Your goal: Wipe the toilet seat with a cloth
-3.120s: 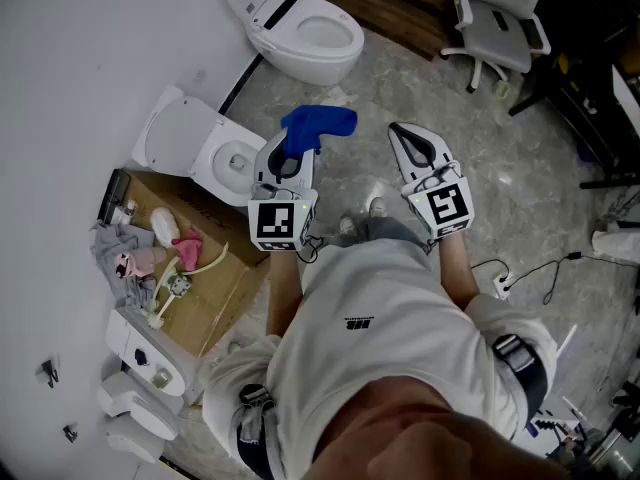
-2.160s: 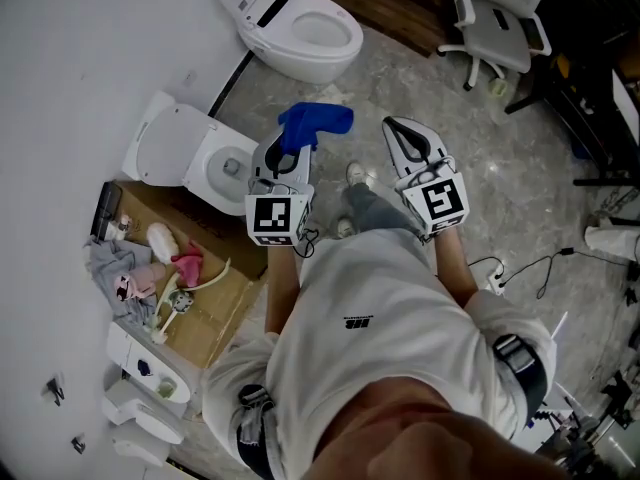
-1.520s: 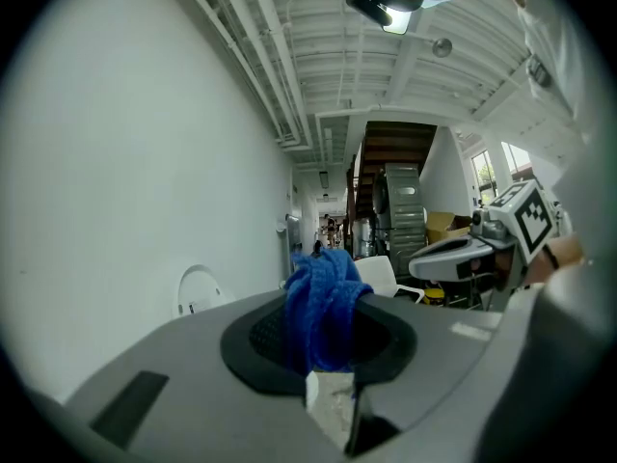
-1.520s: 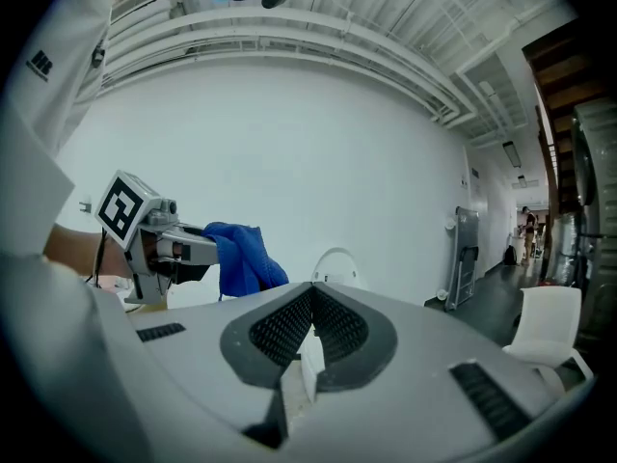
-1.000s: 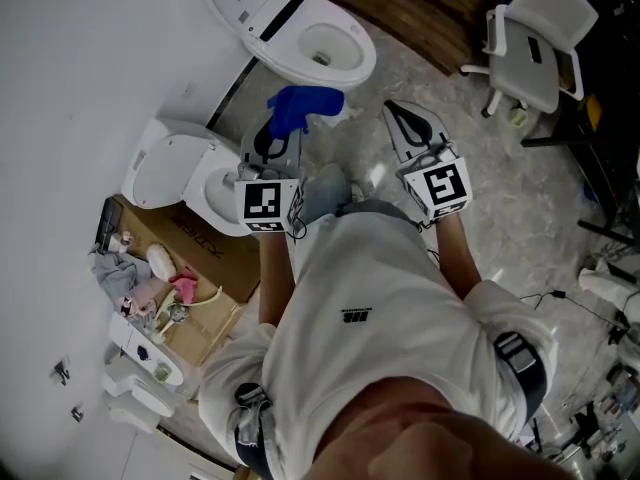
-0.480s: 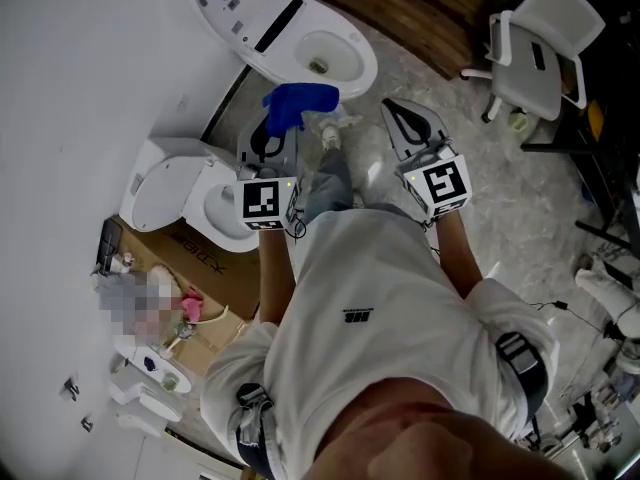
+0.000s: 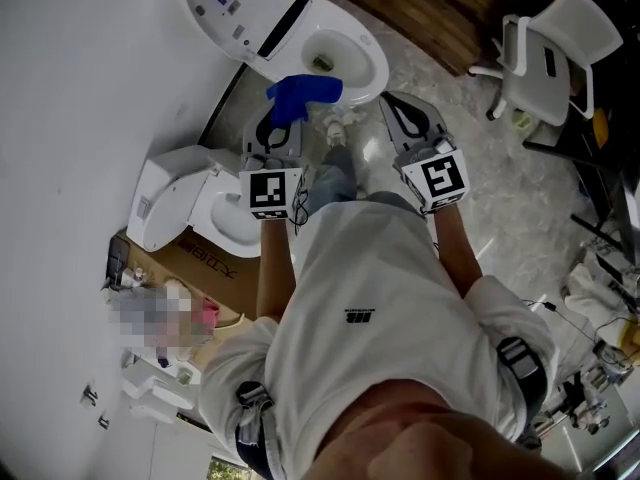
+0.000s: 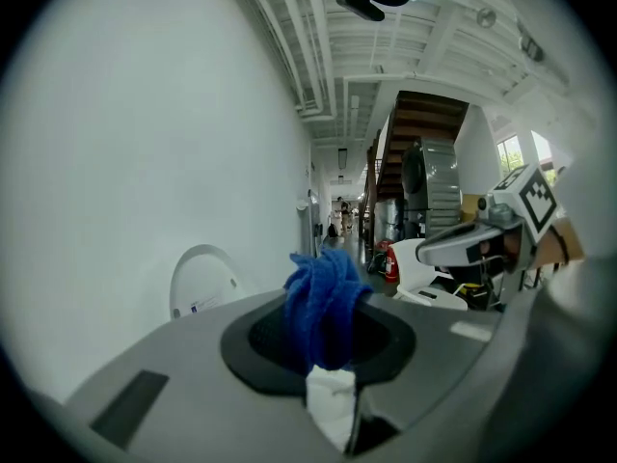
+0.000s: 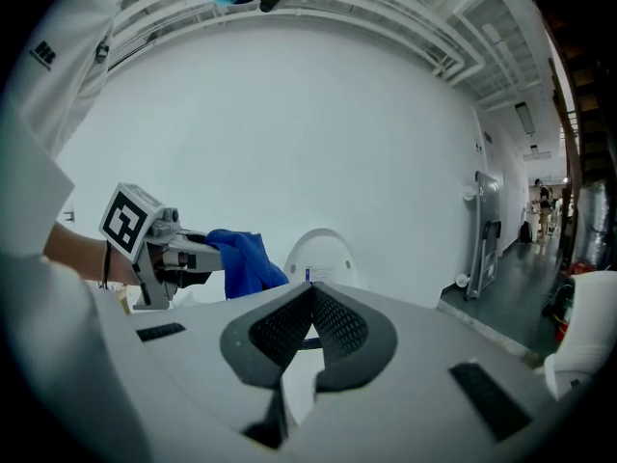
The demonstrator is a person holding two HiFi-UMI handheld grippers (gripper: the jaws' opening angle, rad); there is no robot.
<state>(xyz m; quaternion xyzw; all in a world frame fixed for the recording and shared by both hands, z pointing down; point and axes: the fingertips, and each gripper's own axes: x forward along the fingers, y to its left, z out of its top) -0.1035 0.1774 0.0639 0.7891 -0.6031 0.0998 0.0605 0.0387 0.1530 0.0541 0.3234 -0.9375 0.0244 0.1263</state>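
Across the grey floor (image 7: 470, 138) you've walked up to the toilet seat (image 7: 362, 60), now just ahead. Your left gripper (image 7: 281, 120) has its jaws pinching the blue cloth (image 7: 300, 96) near the rim, ready to wipe; your right gripper (image 7: 392, 106) has its jaws together, empty.

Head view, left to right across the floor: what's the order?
small white toilet → left gripper holding the blue cloth → right gripper → white office chair

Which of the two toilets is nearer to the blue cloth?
The toilet at the top, farther from the cardboard box; the cloth in the left gripper appears right at its rim.
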